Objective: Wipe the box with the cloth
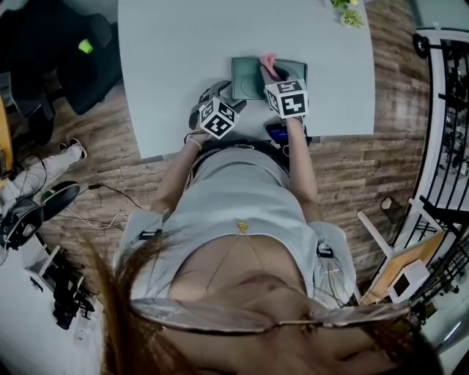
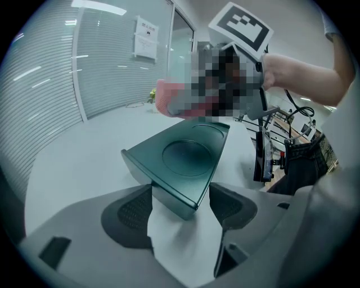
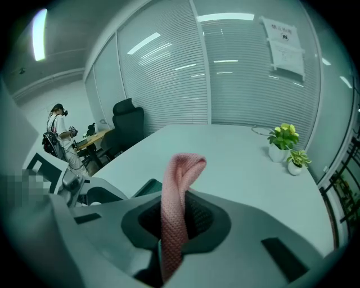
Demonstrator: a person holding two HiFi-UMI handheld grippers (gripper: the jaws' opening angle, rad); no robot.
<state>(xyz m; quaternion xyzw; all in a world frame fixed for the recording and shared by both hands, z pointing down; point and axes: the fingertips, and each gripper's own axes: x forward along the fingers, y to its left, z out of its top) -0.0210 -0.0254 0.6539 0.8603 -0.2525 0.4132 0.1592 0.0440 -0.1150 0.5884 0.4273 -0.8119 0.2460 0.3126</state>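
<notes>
Office chair (image 3: 126,121): dark, left of centre in the right gripper view, beyond the table's far edge.
Left gripper (image 1: 215,94): just lower left of the box in the head view. Its own view (image 2: 180,205) shows the claw spread, with the box's near corner between the pads. A strip of table shows between that corner and the right-hand pad.
Table (image 1: 183,44): pale grey, filling the upper middle of the head view.
Box (image 1: 248,78): dark green, flat on the table at upper centre, near the table's near edge. Only the left gripper view (image 2: 183,154) shows the round recess in its top. The right gripper view catches just a sliver (image 3: 147,187).
Cloth (image 1: 268,64): pink, at the box's upper right edge in the head view. The right gripper view (image 3: 177,197) shows its knit weave, standing up and folded over at the top. Whether it touches the box cannot be told.
Right gripper (image 1: 272,75): at the box's right side. In its own view (image 3: 179,219) the claw is pressed together on the cloth.
Plants (image 1: 346,11): two small green ones at the top right of the head view; the right gripper view (image 3: 287,140) shows their white pots.
Posted sheet (image 2: 145,38): on the glass wall, upper left in the left gripper view and upper right in the right gripper view (image 3: 284,36). Its print is too small to read.
</notes>
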